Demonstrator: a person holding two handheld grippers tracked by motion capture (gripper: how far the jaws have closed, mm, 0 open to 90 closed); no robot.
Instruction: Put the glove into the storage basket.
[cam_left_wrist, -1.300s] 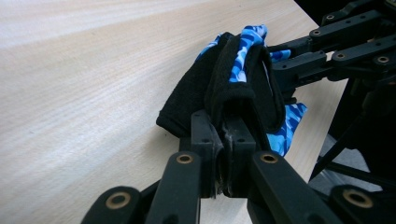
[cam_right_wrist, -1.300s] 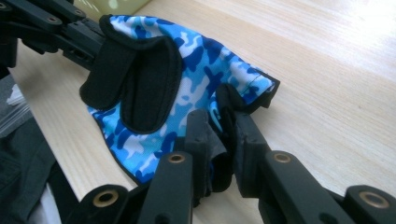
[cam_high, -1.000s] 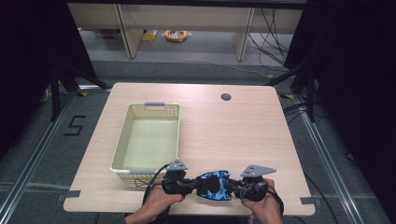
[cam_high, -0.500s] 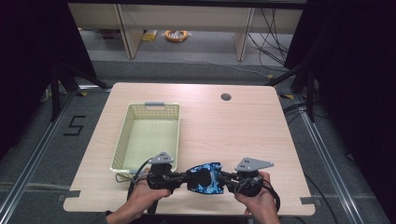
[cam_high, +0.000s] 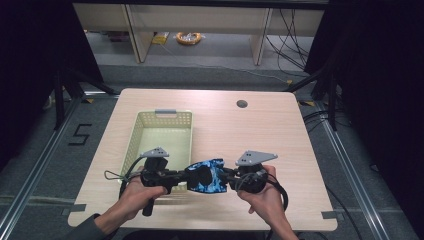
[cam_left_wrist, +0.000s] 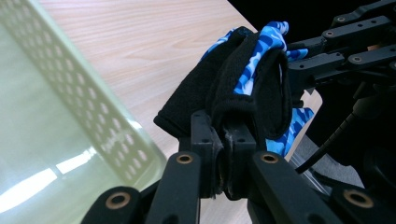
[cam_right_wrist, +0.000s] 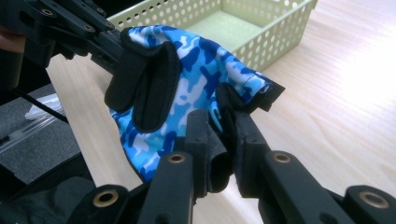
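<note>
Left claw (cam_high: 186, 176) is clenched on the black cuff end of the glove (cam_high: 207, 176); in the left gripper view its jaws pinch the black fabric tight, w/ the basket wall just beside. Right claw (cam_high: 225, 179) is clenched on the other edge of the same glove, jaws nipping the black hem in the right gripper view (cam_right_wrist: 219, 140). Glove is blue camo w/ black trim, stretched btwn the two claws, held up off the table (cam_high: 260, 125), near its front edge.

Surface & room, left to right: dark curtain at far left, floor mark "5" (cam_high: 80, 134), pale green perforated basket (cam_high: 137, 135) on the left half of the light wood table, its near end just behind the left claw. Small round hole (cam_high: 242, 104) toward the table's far right. Cables (cam_high: 320, 117) on the floor at right, dark drape beyond. Shelf legs and a yellow coil (cam_high: 188, 37) at the back.
</note>
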